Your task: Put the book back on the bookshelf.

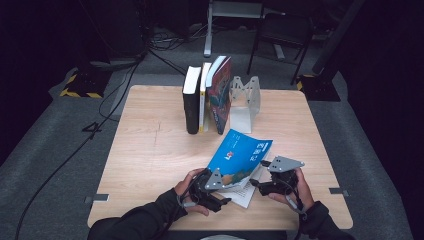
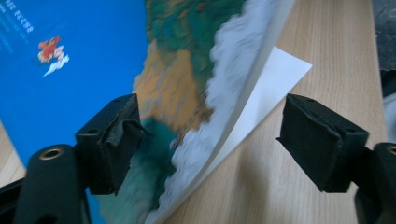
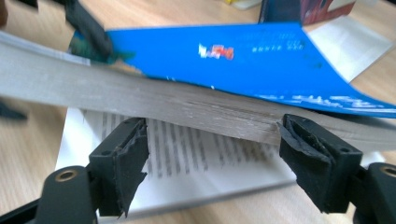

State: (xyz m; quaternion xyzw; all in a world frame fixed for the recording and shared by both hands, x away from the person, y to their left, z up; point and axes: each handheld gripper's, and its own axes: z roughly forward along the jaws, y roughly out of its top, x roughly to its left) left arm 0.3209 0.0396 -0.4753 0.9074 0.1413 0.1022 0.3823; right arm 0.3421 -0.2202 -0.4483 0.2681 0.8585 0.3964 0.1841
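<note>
While both claws gape empty, blue book [image 1: 239, 159] lies between left claw [image 1: 223, 192], right claw [image 1: 256, 183].

I read this as a recording lab or studio: a lone wooden table [image 1: 150, 145] on grey carpet, black cables [image 1: 75, 145] trailing across the floor at left, hazard-striped stand bases [image 1: 80, 85] upper left, a folding chair [image 1: 282, 35] at top, darkness all around.
</note>
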